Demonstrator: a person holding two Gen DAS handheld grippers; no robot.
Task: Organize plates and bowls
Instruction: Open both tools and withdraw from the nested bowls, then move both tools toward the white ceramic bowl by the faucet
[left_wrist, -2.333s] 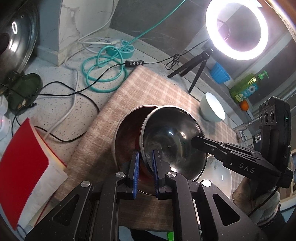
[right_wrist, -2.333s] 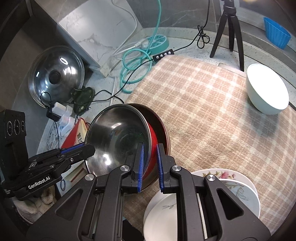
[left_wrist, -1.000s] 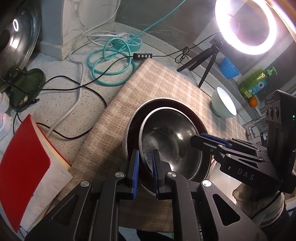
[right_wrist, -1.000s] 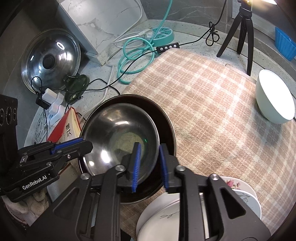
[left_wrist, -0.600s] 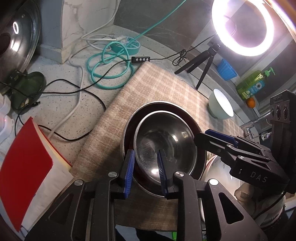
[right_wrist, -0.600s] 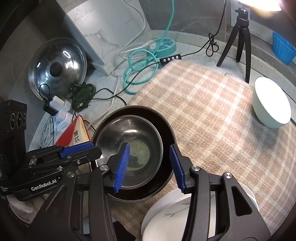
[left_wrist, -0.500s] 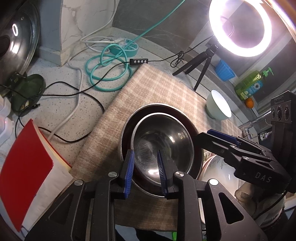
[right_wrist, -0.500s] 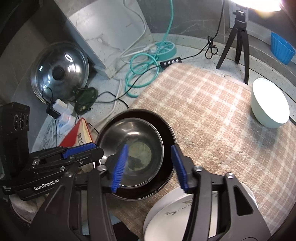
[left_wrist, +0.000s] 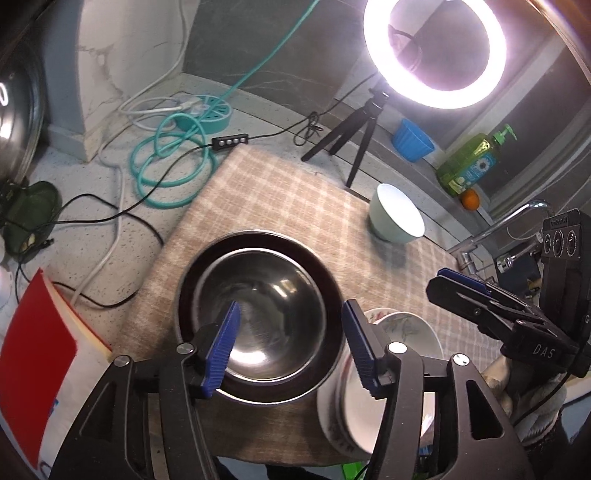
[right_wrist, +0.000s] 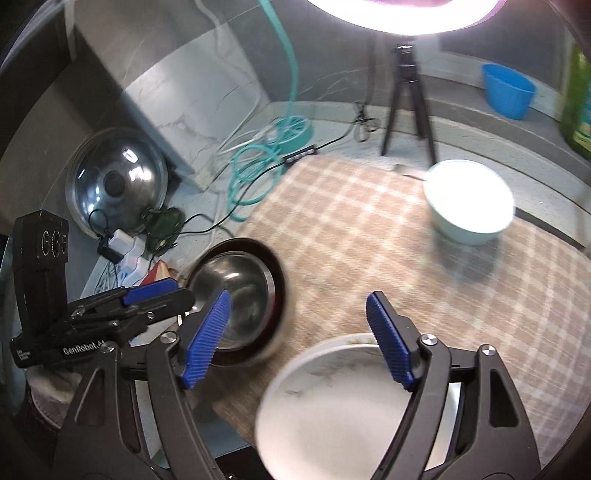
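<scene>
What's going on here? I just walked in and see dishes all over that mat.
A person is sorting dishes with a hand-held gripper in each hand. The steel bowl now sits nested in the larger dark bowl on the checked mat. The left gripper and right gripper have just been opening, with nothing between them. White plates and a pale bowl wait nearby.

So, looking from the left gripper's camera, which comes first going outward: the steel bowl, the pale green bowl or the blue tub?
From the left gripper:
1. Steel bowl, right under it, nested in a darker bowl.
2. Pale green bowl, farther back on the right of the checked cloth.
3. Blue tub, farthest, behind the cloth by the tripod.
</scene>
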